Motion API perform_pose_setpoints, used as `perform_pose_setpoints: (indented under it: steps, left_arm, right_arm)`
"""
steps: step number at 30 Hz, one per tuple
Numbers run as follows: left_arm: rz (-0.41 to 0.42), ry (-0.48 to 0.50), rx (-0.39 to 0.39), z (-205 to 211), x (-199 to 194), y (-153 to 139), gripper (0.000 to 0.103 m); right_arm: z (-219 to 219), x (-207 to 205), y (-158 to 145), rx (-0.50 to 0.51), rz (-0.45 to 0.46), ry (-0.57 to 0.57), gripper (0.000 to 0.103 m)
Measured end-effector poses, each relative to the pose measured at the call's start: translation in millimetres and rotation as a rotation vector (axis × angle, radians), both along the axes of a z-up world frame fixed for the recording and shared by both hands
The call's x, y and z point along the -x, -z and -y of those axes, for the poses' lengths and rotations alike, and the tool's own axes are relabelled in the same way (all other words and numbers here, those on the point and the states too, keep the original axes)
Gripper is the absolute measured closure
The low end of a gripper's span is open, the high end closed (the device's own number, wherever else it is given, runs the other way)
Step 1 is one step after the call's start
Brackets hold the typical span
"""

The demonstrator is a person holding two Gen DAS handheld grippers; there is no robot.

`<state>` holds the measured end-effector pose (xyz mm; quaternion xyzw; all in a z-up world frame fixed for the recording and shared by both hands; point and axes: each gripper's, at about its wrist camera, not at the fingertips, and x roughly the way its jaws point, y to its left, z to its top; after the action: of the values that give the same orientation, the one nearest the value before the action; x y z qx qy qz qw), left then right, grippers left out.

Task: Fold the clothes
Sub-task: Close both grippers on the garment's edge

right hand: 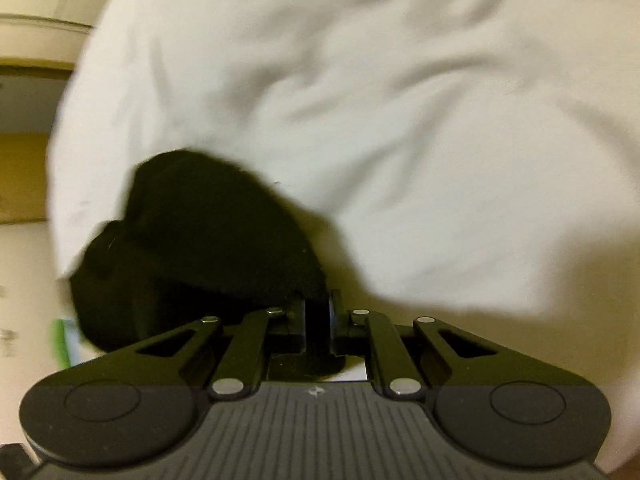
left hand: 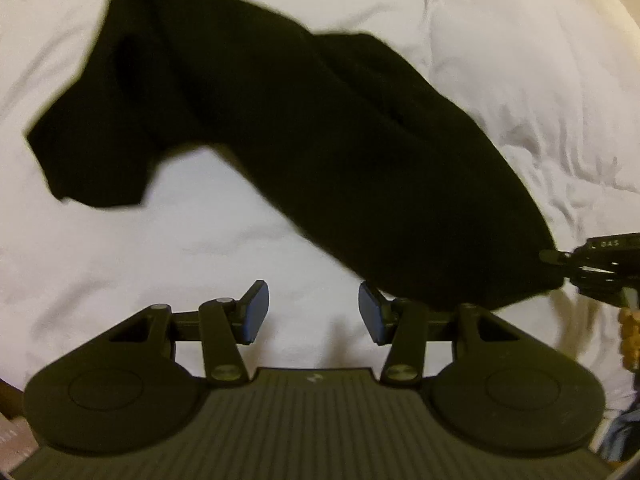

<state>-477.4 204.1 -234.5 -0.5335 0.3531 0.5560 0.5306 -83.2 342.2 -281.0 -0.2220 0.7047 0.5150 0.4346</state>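
Note:
A black garment (left hand: 280,120) hangs stretched above the white bedding (left hand: 200,248), running from upper left to lower right in the left wrist view. My left gripper (left hand: 314,312) is open and empty, just below the garment's lower edge. My right gripper (left hand: 560,264) shows at the right edge of that view, pinching the garment's corner. In the right wrist view my right gripper (right hand: 318,320) is shut on the black garment (right hand: 192,248), which bunches to the left of the jaws.
White rumpled bedding (right hand: 400,140) fills both views. A beige wall and trim (right hand: 32,80) lie at the left of the right wrist view. A blue item (left hand: 624,432) shows at the lower right edge of the left wrist view.

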Motion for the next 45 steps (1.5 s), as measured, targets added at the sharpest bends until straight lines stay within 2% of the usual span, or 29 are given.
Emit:
perform_pose_setpoints:
  steps: [3,4,8,14,16,18,23,24,25,26,27,28,29,31,33,35,36,39,41,42,43,45]
  left_arm:
    - [0.073,-0.041,0.030,3,-9,16,0.053]
    - [0.098,-0.062,0.038,5,-12,21,0.051]
    - [0.214,-0.168,0.052,11,-19,44,0.051]
    - [0.438,-0.479,0.007,20,-10,76,0.049]
    - [0.499,-0.580,-0.012,22,-8,87,0.044]
    - [0.557,-0.655,-0.023,22,-9,101,0.041]
    - [0.680,-0.804,-0.028,19,-17,135,0.042]
    - [0.690,-0.813,-0.036,18,-19,138,0.058]
    - [0.685,-0.807,-0.047,18,-19,137,0.087]
    - [0.666,-0.784,-0.062,17,-19,130,0.096]
    - [0.647,-0.761,-0.078,17,-18,123,0.096]
    - [0.624,-0.735,-0.103,19,-16,112,0.096]
    - [0.595,-0.704,-0.139,25,-11,95,0.096]
    - [0.539,-0.671,-0.200,41,2,63,0.096]
    - [0.451,-0.666,-0.213,58,18,42,0.096]
    - [0.382,-0.678,-0.174,68,29,41,0.094]
    - [0.385,-0.704,-0.140,69,32,49,0.091]
    - [0.446,-0.758,-0.087,60,29,83,0.055]
    - [0.455,-0.740,-0.090,51,22,95,0.054]
    - [0.460,-0.731,-0.092,46,18,101,0.050]
    - [0.464,-0.722,-0.093,42,15,107,0.038]
    - [0.468,-0.705,-0.098,34,9,118,0.034]
  right_arm:
    - [0,-2,10,0.010,-0.040,-0.005,0.089]
    - [-1,-1,11,0.006,-0.039,-0.020,0.080]
    - [-2,2,20,-0.002,-0.054,-0.044,0.067]
    - [-2,-7,29,0.015,-0.082,-0.083,0.060]
    - [-3,-7,27,0.014,-0.090,-0.095,0.056]
    - [-4,-5,27,0.011,-0.100,-0.103,0.052]
    - [-3,-3,36,0.020,-0.129,-0.103,0.048]
    - [-4,-3,39,0.022,-0.137,-0.101,0.047]
    - [-4,-2,41,0.025,-0.144,-0.099,0.045]
    - [-4,-1,43,0.027,-0.147,-0.100,0.045]
    - [-5,1,44,0.023,-0.144,-0.112,0.045]
    - [-5,2,44,0.020,-0.140,-0.125,0.060]
    - [-6,4,44,0.025,-0.125,-0.150,0.082]
    - [-7,2,39,0.024,-0.135,-0.173,0.087]
    - [-6,-6,30,0.013,-0.135,-0.186,0.088]
    - [-5,-12,26,0.018,-0.132,-0.191,0.087]
    - [-5,-14,27,0.025,-0.133,-0.189,0.087]
    - [-6,-11,37,0.036,-0.105,-0.190,0.075]
    - [-6,-8,42,0.041,-0.105,-0.173,0.068]
    - [-6,-6,42,0.035,-0.102,-0.179,0.067]
    - [-6,-3,42,0.029,-0.100,-0.185,0.062]
    - [-6,-1,42,0.017,-0.110,-0.201,0.053]
